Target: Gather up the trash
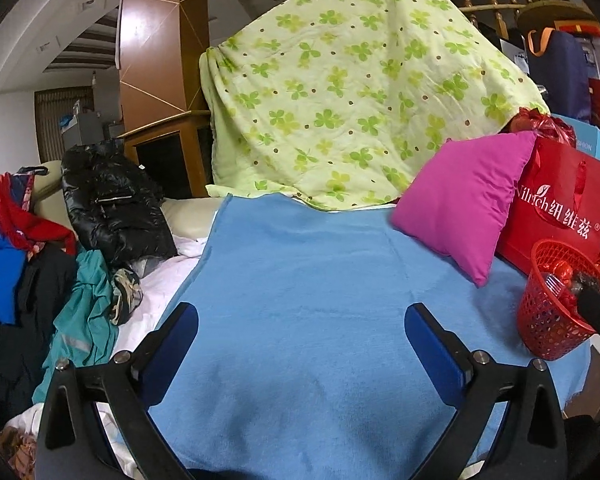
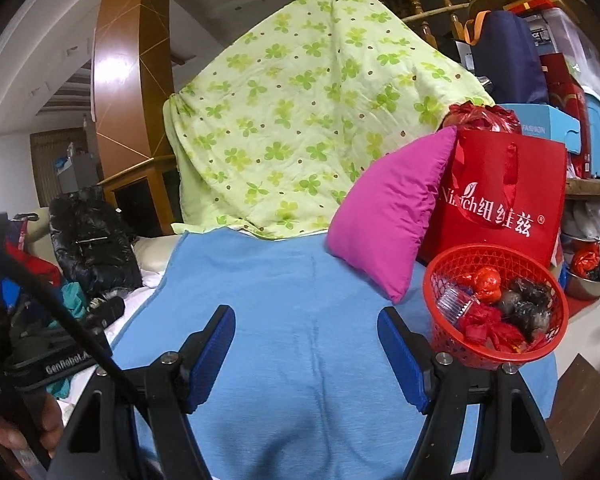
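- The red basket (image 2: pixel 496 308) stands at the lower right of the right wrist view, on the blue blanket (image 2: pixel 300 300), just in front of the red gift bag (image 2: pixel 500 200) and beside the pink pillow (image 2: pixel 388 216).
- Inside the basket I see several pieces of trash (image 2: pixel 496 304) – a crumpled red foil ball, red scraps, dark crumpled wrappers and a clear plastic piece. So a good part of the collecting looks done already.
- The right gripper (image 2: pixel 306 344) has its fingers wide apart and nothing between them; only blue blanket shows in the gap. The right finger is near the basket rim in the picture, but I cannot tell if it touches it.
- The left gripper (image 1: pixel 300 340) also has its fingers wide apart and empty, over the bare middle of the blanket. In this view the basket (image 1: pixel 556 300) sits at the right edge of the frame.
- On the blanket itself, in the centre of both views, I find no loose trash. 
- What is left is hard to judge – at the left of both frames there is a pile of clothes and a black jacket (image 1: pixel 112 204), and small trash could hide there, but I cannot see any.
- At the far right of the right wrist view a metal bowl (image 2: pixel 588 280) holds more red and dark crumpled things; whether these count as trash I cannot say.
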A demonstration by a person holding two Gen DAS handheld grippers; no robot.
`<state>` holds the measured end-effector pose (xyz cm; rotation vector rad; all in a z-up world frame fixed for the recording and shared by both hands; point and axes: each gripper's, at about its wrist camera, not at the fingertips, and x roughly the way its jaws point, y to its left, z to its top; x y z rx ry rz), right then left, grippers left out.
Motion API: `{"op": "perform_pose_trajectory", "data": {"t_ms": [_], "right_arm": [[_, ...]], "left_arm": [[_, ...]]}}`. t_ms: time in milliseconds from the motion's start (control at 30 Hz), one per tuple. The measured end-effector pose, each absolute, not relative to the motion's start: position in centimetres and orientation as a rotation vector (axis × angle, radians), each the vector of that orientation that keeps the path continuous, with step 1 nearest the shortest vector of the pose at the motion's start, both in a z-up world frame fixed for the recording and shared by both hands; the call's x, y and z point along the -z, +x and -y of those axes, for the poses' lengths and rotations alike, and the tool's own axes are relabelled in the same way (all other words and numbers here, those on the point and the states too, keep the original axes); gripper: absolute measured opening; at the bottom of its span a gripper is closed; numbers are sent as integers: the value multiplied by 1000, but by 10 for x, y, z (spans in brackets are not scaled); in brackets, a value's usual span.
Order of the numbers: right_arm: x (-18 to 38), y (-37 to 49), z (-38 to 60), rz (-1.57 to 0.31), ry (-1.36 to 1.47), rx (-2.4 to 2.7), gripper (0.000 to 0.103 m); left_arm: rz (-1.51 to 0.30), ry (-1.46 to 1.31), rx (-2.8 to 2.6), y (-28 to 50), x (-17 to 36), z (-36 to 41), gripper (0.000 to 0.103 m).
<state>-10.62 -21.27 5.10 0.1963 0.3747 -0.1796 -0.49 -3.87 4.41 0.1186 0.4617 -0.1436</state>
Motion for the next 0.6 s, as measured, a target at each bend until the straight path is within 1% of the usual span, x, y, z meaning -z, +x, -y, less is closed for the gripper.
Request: {"op": "perform_pose_trajectory", "data": {"t_ms": [233, 600], "right_arm": [[-63, -110, 196, -357, 161, 193, 77], [-65, -111, 187, -365, 165, 182, 77]], "left_arm": [[-477, 91, 150, -20, -48, 27, 103], [-459, 104, 136, -39, -54, 13, 103]]}}
